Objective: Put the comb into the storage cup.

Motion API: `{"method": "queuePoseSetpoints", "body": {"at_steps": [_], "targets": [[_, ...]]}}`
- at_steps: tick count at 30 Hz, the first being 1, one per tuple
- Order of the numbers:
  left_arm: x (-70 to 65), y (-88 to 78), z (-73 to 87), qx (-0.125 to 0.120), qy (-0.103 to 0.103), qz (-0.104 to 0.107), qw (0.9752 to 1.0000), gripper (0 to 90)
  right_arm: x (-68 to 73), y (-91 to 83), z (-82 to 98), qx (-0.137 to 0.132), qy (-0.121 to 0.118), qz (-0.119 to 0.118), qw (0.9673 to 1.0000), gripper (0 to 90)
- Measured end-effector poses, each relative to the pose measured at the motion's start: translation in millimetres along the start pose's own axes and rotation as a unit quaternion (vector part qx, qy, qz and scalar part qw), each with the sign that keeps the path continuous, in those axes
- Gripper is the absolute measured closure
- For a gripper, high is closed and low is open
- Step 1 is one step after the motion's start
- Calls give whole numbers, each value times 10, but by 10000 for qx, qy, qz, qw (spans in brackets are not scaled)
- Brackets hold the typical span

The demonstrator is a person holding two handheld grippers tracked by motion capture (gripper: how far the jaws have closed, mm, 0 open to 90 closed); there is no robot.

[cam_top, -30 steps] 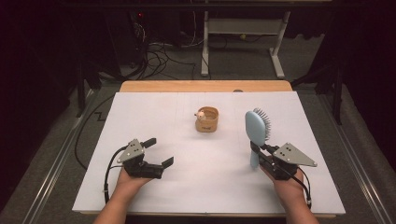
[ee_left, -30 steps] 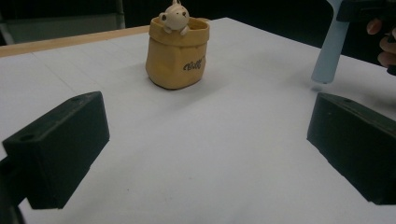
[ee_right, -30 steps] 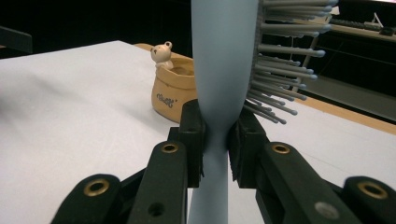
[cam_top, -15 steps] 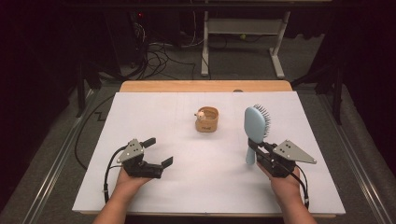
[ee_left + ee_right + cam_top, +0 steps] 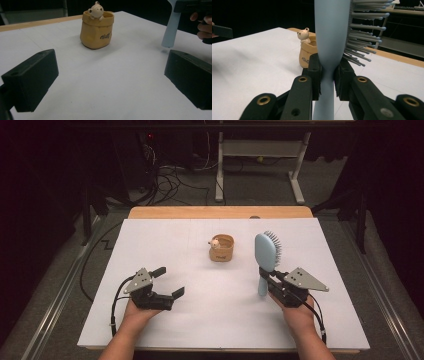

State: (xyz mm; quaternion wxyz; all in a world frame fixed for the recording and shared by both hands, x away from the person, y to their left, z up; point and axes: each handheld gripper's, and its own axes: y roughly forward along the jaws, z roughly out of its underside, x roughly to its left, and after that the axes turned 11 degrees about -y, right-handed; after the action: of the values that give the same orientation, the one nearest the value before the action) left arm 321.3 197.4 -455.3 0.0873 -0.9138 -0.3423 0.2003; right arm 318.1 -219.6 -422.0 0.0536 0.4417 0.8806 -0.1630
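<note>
- Where the high view looks down, a white sheet point(image 5: 200, 320) covers the bench point(image 5: 220, 212), whose wooden edge shows at the far side; grey floor, tangled cables point(image 5: 170, 182) and a white frame point(image 5: 257, 157) lie beyond in a dark room.
- There the right gripper point(image 5: 266, 277) holds a pale blue hairbrush point(image 5: 266, 252) upright near the sheet's right side, handle end down, bristles facing right; a tan bear pot point(image 5: 221, 248) stands just left of it, apart.
- The left gripper point(image 5: 169, 281) rests low at the sheet's near left, jaws wide with nothing between.
- In the left gripper view, both black jaws stand far apart over bare white sheet; the pot point(image 5: 96, 30) sits ahead, the brush handle point(image 5: 170, 31) hangs at upper right, its tip close above the sheet.
- In the right gripper view, the jaws clamp the brush's narrow neck point(image 5: 327, 71); the pot point(image 5: 305, 53) stands behind at left, blackness beyond.
</note>
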Motion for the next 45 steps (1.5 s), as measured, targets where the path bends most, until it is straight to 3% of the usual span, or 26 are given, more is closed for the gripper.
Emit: {"method": "queuePoseSetpoints", "body": {"at_steps": [5,20,45], "targets": [[-8,5,2,-10,-7,24,10000,0,6,52,-29,38,82,66,9999,783],[-8,5,0,-33,21,78,10000,2,-29,234,-152,43,247,-25,9997,782],[-5,23,17,102,107,48,9999,0,-91,482,-409,-151,251,137,9995,782]]}}
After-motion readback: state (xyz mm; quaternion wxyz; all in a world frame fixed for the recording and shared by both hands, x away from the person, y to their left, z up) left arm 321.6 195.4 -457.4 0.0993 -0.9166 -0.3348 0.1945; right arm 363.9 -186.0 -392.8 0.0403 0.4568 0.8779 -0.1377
